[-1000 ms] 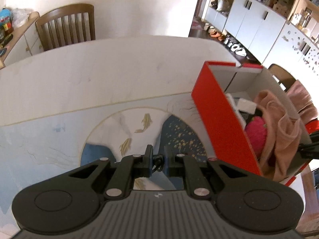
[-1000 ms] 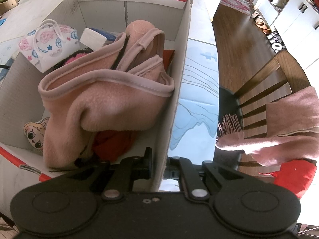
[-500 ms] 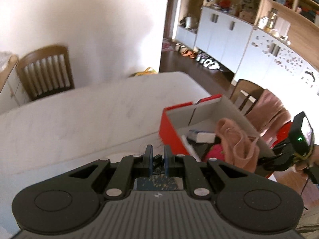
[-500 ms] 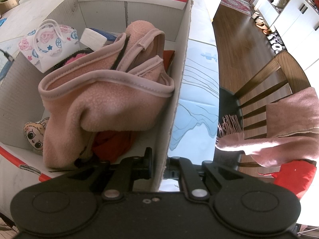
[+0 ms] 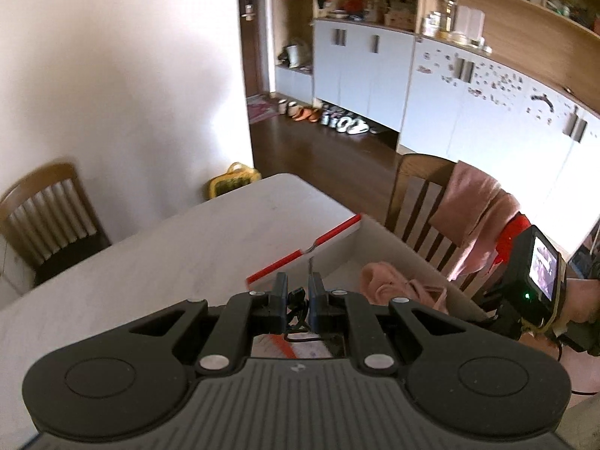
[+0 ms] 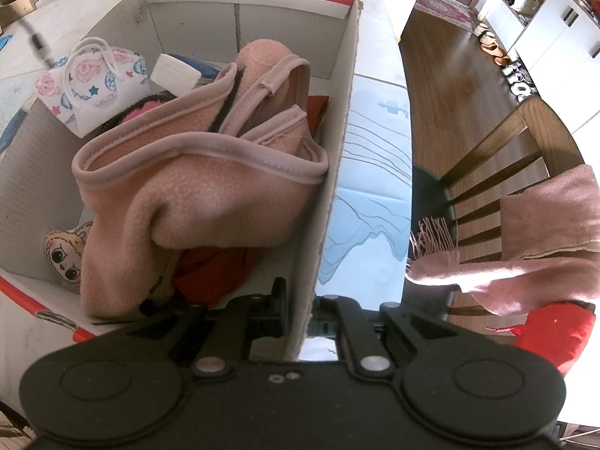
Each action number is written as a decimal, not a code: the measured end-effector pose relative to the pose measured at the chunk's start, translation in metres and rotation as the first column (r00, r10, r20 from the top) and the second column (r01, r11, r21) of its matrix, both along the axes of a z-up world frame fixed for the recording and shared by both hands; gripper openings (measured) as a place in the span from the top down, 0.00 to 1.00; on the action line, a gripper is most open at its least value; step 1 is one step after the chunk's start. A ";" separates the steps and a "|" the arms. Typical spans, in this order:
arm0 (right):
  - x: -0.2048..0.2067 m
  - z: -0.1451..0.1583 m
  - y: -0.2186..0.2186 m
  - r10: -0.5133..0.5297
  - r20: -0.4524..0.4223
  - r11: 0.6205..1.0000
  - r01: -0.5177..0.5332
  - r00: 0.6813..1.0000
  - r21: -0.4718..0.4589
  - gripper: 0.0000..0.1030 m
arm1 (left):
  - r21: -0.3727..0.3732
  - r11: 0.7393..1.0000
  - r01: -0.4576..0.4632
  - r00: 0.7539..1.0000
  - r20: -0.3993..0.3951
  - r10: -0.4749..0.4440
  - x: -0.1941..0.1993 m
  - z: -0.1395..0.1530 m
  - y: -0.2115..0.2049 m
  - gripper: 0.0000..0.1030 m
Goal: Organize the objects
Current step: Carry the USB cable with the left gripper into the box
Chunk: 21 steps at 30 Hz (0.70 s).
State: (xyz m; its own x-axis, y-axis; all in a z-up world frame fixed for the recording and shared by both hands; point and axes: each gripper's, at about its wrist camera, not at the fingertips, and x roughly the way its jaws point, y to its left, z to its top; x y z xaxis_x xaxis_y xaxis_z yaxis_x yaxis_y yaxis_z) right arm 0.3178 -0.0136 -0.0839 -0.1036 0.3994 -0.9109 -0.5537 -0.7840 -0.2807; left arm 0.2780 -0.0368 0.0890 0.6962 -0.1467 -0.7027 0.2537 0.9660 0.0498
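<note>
A red-and-white cardboard box point(image 6: 243, 18) stands on the table, filled with a pink fleece garment point(image 6: 195, 187), a patterned little bag point(image 6: 97, 78), a doll face point(image 6: 65, 258) and red cloth point(image 6: 210, 266). My right gripper point(image 6: 300, 311) is shut on the box's right wall point(image 6: 337, 150), near its front corner. My left gripper point(image 5: 298, 285) hovers high over the box's red rim point(image 5: 330, 232), shut on a thin black cable point(image 5: 300, 338) that loops below the fingers. The cable's end point(image 6: 37, 43) dangles at the upper left of the right wrist view.
A wooden chair draped with a pink scarf point(image 6: 543, 225) stands right of the table, a red item point(image 6: 555, 330) on its seat. A pale blue mat point(image 6: 375, 187) lies beside the box. A second chair point(image 5: 45, 206) sits at the white table's point(image 5: 150, 262) far left.
My left gripper has risen and pulled back from the tabletop, rolling as it went, so the box now looks smaller and lower. The cable end has come into the right wrist view. The right gripper has not moved.
</note>
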 end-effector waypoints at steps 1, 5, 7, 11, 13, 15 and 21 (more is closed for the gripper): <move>0.000 0.000 0.000 -0.001 0.000 1.000 0.001 1.000 0.000 0.94 | 0.003 1.000 0.007 1.000 -0.002 -0.007 0.004 -0.002 -0.005 0.90; -0.002 0.000 -0.001 -0.001 -0.002 1.000 0.001 1.000 0.000 0.94 | 0.022 0.999 0.024 1.000 -0.009 -0.023 0.025 -0.015 -0.026 0.90; -0.005 0.000 -0.001 -0.002 -0.003 1.000 0.002 1.000 -0.001 0.93 | 0.035 0.999 0.017 1.000 -0.011 -0.017 0.036 -0.023 -0.033 0.90; -0.007 0.000 -0.003 -0.002 -0.003 1.000 0.002 1.000 -0.001 0.94 | 0.036 0.999 0.007 1.000 -0.003 -0.007 0.053 -0.037 -0.044 0.90; -0.011 -0.001 -0.004 -0.002 -0.004 1.000 0.002 1.000 -0.002 0.94 | 0.033 0.999 0.006 1.000 0.010 -0.006 0.059 -0.041 -0.051 0.90; -0.010 -0.001 -0.003 -0.002 -0.004 1.000 0.002 1.000 -0.001 0.94 | 0.041 0.999 0.011 1.000 0.020 -0.012 0.063 -0.049 -0.058 0.90; -0.016 -0.006 -0.017 -0.002 -0.009 1.000 0.002 1.000 -0.004 0.94 | 0.034 0.999 0.037 0.997 -0.073 -0.035 0.067 -0.084 -0.073 0.90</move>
